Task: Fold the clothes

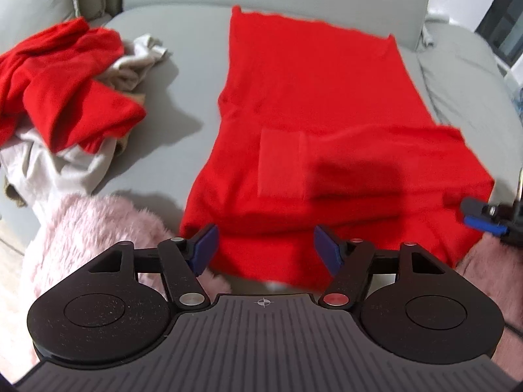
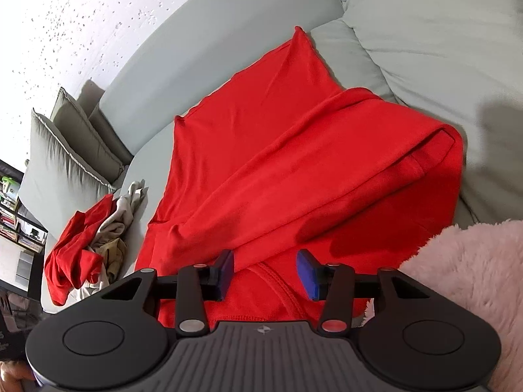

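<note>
You're working on a pale grey-green sofa point(image 1: 183, 75) with a speckled white wall behind it. The red shirt point(image 1: 313, 91) lies spread on the seat, partly folded — one side and a sleeve point(image 2: 327, 163) are laid over the body. Its long axis runs from your near edge toward the backrest; the collar point(image 2: 281, 287) sits at your end, just under the right claw point(image 2: 265, 272), so the hem points at the backrest.

Both claws stand apart with nothing pinched. The left claw point(image 1: 264, 250) hovers over the near edge of the shirt, pads wide of the cloth. The right claw's jaws straddle the collar area, narrower than the left's, but no pad presses fabric that you can see.

Risks, as I judge them: close on only the top layer and the folded sleeve will slide off as you lift, undoing the fold. Grab unevenly with the two claws and the next fold will come out skewed. The knit looks limp, so a quick lift may drag the far hem crooked.

A pile point(image 1: 65, 98) of red and beige clothes waits well to the left. Pink fluffy sleeves point(image 2: 474, 277) show beside the claws — they could snag in the jaws.
</note>
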The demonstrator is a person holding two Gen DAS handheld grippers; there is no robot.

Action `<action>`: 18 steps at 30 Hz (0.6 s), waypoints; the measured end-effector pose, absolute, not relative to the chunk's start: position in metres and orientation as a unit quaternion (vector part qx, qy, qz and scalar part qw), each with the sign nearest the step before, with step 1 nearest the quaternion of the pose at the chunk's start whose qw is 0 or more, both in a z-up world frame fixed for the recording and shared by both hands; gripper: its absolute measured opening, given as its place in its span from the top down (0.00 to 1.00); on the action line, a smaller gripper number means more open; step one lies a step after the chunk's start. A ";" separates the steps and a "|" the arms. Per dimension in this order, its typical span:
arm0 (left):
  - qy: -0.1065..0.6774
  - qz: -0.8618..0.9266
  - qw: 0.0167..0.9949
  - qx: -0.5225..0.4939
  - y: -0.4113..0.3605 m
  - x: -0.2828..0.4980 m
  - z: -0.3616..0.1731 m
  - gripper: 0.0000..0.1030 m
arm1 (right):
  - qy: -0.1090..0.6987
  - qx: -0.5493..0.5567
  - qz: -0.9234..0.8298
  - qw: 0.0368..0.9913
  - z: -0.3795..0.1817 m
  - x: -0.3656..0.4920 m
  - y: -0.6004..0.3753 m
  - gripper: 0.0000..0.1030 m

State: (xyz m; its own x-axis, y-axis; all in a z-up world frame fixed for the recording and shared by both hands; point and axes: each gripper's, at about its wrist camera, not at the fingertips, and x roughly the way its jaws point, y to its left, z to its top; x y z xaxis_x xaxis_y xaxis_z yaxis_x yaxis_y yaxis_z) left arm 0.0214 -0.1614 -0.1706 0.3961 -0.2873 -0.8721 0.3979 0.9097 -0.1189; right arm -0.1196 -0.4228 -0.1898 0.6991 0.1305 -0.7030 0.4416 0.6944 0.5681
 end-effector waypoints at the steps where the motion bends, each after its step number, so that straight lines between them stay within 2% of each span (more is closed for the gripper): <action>1: 0.508 -0.197 0.837 0.046 -0.162 0.026 -0.172 0.33 | 0.377 0.380 -0.093 0.840 -0.190 -0.120 -0.423 0.55; 7: 0.531 -0.181 0.828 -0.022 -0.166 0.066 -0.185 0.35 | 0.375 0.382 -0.093 0.840 -0.192 -0.123 -0.426 0.55; 12: 0.592 -0.165 0.788 -0.034 -0.174 0.099 -0.212 0.35 | 0.379 0.377 -0.096 0.839 -0.192 -0.120 -0.427 0.55; 15: 0.601 -0.160 0.782 -0.045 -0.175 0.104 -0.218 0.35 | 0.379 0.378 -0.096 0.839 -0.192 -0.121 -0.427 0.55; 18: 0.594 -0.162 0.788 -0.022 -0.180 0.101 -0.217 0.45 | 0.379 0.377 -0.097 0.839 -0.193 -0.121 -0.428 0.55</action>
State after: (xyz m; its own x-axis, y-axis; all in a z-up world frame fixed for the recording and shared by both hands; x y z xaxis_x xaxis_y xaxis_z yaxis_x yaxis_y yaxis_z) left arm 0.1015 -0.1803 -0.2171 0.2416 -0.2812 -0.9287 0.2298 0.9464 -0.2268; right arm -0.1210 -0.4277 -0.1927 0.6940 0.1240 -0.7092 0.4481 0.6966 0.5603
